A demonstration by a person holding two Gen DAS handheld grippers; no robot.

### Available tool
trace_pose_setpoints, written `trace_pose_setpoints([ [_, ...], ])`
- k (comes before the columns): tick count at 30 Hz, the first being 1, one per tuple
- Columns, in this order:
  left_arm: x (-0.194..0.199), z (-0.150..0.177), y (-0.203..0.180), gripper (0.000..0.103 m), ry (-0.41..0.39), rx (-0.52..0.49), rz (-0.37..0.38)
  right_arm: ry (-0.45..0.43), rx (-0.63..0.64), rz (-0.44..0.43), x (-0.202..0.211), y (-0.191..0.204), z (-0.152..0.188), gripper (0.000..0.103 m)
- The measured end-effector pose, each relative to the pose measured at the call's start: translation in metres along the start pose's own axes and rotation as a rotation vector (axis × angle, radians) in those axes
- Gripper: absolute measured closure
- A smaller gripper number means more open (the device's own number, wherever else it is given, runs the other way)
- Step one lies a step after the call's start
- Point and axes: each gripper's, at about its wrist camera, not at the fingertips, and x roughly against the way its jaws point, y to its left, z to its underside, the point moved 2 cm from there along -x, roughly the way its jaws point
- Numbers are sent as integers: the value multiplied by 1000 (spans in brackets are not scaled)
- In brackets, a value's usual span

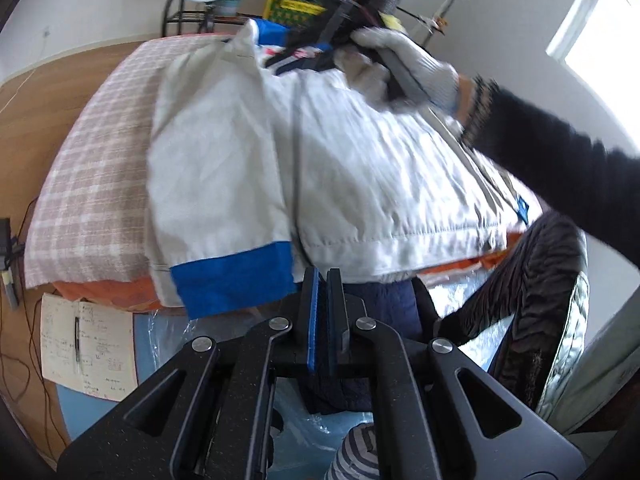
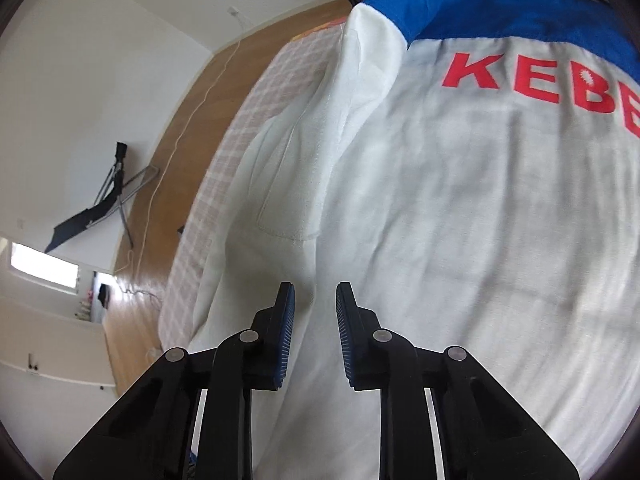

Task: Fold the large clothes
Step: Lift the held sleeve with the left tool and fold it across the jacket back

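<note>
The left gripper (image 1: 323, 276) is seen clenched, its blue-lined pads nearly meeting with no cloth between them, just off the near hem of the white jacket (image 1: 360, 168). The jacket is spread back-up over a checked blanket (image 1: 92, 168), a blue cuff (image 1: 236, 280) hanging at the edge. The right gripper (image 2: 315, 300) is held parted above the jacket's left side, and nothing is gripped by it; whether its pads touch the fabric cannot be told. Red lettering (image 2: 540, 84) on the back is cut off by the frame edge. In the left wrist view a gloved hand (image 1: 404, 64) is blurred, and the tool it carries is largely hidden.
</note>
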Motion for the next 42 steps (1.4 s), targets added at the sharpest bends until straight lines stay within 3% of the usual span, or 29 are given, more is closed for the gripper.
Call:
trace_pose_setpoints([
  [2, 7, -2, 24, 84, -35, 90, -35, -29, -22, -47, 14, -3, 6, 75],
  [3, 11, -2, 35, 67, -54, 133, -47, -35, -26, -77, 19, -3, 10, 67],
  [4, 13, -1, 45, 59, -74, 178, -61, -43, -14, -85, 22, -1, 15, 44],
  [5, 15, -2, 55, 59, -90, 219, -78, -52, 7, -72, 23, 2, 20, 32],
  [8, 7, 0, 87, 54, -91, 325, -109, -31, 28, -92, 9, 10, 34, 32],
  [12, -25, 10, 120, 54, 8, 506, -51, 23, 25, -105, -18, 23, 47, 40],
  [15, -42, 16, 130, 54, 41, 585, 14, 51, 37, -99, -30, 31, 50, 70],
  [16, -45, 16, 131, 58, 47, 593, 40, 62, 36, -113, -32, 31, 54, 90],
  [17, -49, 16, 130, 70, 59, 593, 55, 73, 33, -124, -34, 33, 54, 98],
  [18, -54, 15, 130, 97, 70, 587, 62, 74, 34, -132, -34, 34, 53, 98],
  [19, -54, 12, 127, 97, 68, 581, 64, 74, 40, -141, -32, 36, 53, 100],
  [21, -44, 8, 126, 98, 41, 558, 52, 65, 31, -200, -22, 39, 53, 101],
  [23, -30, 6, 126, 98, 31, 515, -24, 62, 51, -221, -12, 41, 56, 101],
  [27, -32, 7, 119, 98, 52, 462, -114, 161, 166, 26, -22, 37, 65, 92],
  [30, -27, 7, 111, 97, 35, 424, -129, 121, 246, 70, -4, 39, 54, 90],
  [32, -20, 6, 109, 87, 3, 431, -114, 59, 292, 72, 13, 46, 42, 90],
  [33, -15, 6, 110, 75, -21, 445, -106, 23, 309, 71, 20, 49, 35, 88],
  [34, -9, 6, 111, 62, -59, 469, -100, -9, 321, 68, 24, 50, 29, 78],
  [35, -6, 7, 115, 57, -84, 487, -98, -37, 330, 72, 25, 52, 23, 67],
  [39, -11, 3, 135, 54, -111, 587, -96, -74, 397, 160, -5, 60, 8, 62],
  [42, -24, -1, 142, 54, -89, 584, -123, -52, 418, 214, -30, 58, 6, 62],
])
